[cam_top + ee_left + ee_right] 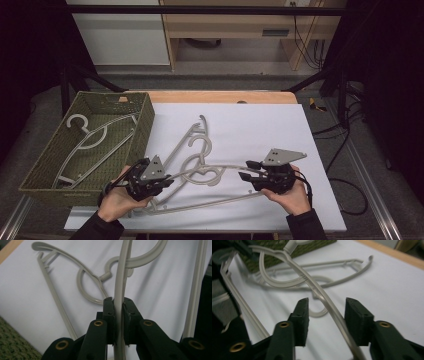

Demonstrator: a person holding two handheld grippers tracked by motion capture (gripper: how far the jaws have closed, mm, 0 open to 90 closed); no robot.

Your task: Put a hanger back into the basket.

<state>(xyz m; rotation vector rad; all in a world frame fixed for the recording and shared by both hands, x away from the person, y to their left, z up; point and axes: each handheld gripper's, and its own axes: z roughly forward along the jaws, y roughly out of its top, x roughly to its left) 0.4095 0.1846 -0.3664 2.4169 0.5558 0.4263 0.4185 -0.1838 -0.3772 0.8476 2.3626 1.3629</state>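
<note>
**Hanger pinched on 1 side, loose on the other**

Hanger [210, 172] sits near the front of the white sheet [260, 125], tangled with another hanger [192, 135] lying just behind it. Left gripper [167, 179] has its jaws pressed tight on 1 grey arm of the hanger, and in the left gripper view the bar [119, 315] runs straight up between the pads. Right gripper [247, 170] is spread, jaws apart with the other arm of the hanger [329, 307] passing between them, pads not pressing it. Green woven basket [35, 175] at the left edge of the table holds 1 more hanger [92, 137].
</note>
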